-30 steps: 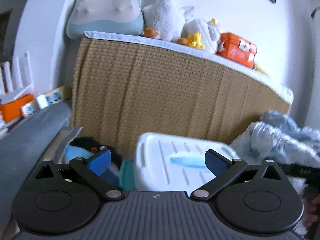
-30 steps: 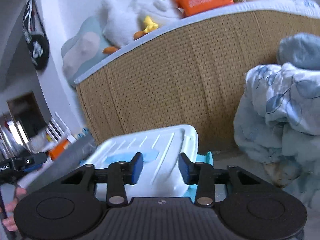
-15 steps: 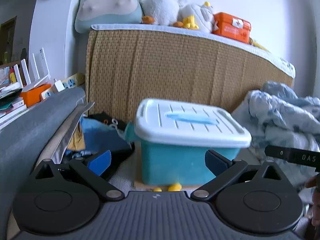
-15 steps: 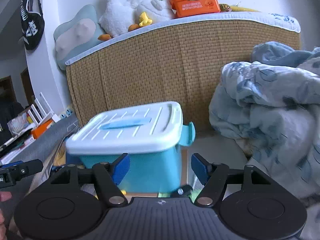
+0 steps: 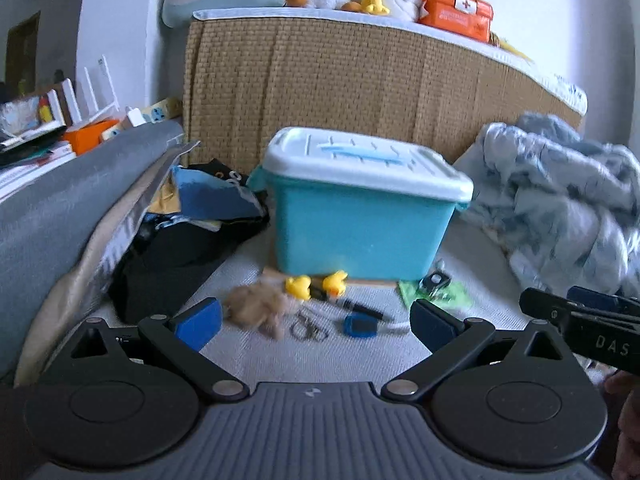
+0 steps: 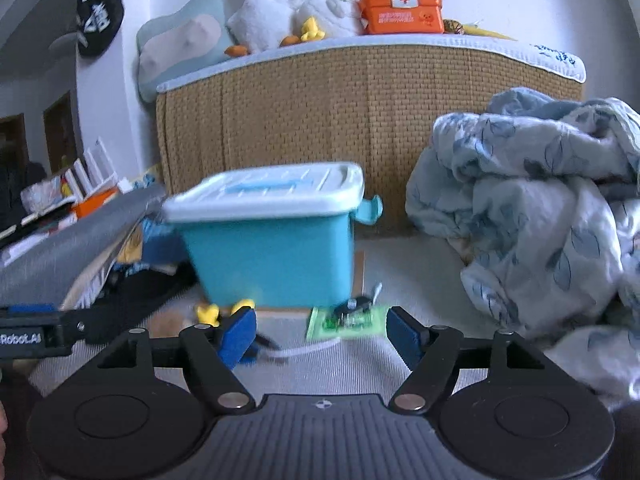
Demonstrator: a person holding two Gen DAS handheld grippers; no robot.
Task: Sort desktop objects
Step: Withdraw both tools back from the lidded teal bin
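A teal storage box with a shut white lid [image 5: 360, 216] stands on the pale mat; it also shows in the right wrist view [image 6: 272, 248]. In front of it lie two yellow rubber ducks [image 5: 298, 286], a tan plush lump [image 5: 256, 310], a metal ring clip [image 5: 308, 328], a black pen [image 5: 362, 309], a small blue device with a white cable [image 5: 360, 325], and a green card with a black key fob [image 5: 434, 290]. My left gripper [image 5: 316, 322] is open and empty, above the small items. My right gripper [image 6: 322, 334] is open and empty near the green card [image 6: 346, 322].
A woven headboard [image 5: 340, 88] with plush toys and an orange first-aid box [image 5: 456, 12] stands behind. A crumpled blue blanket [image 6: 532, 208] lies at the right. Dark clothes and a grey cushion [image 5: 80, 200] lie at the left.
Both cameras have pulled back and tilted down, so the small items in front of the box have come into view. The right gripper has opened wider.
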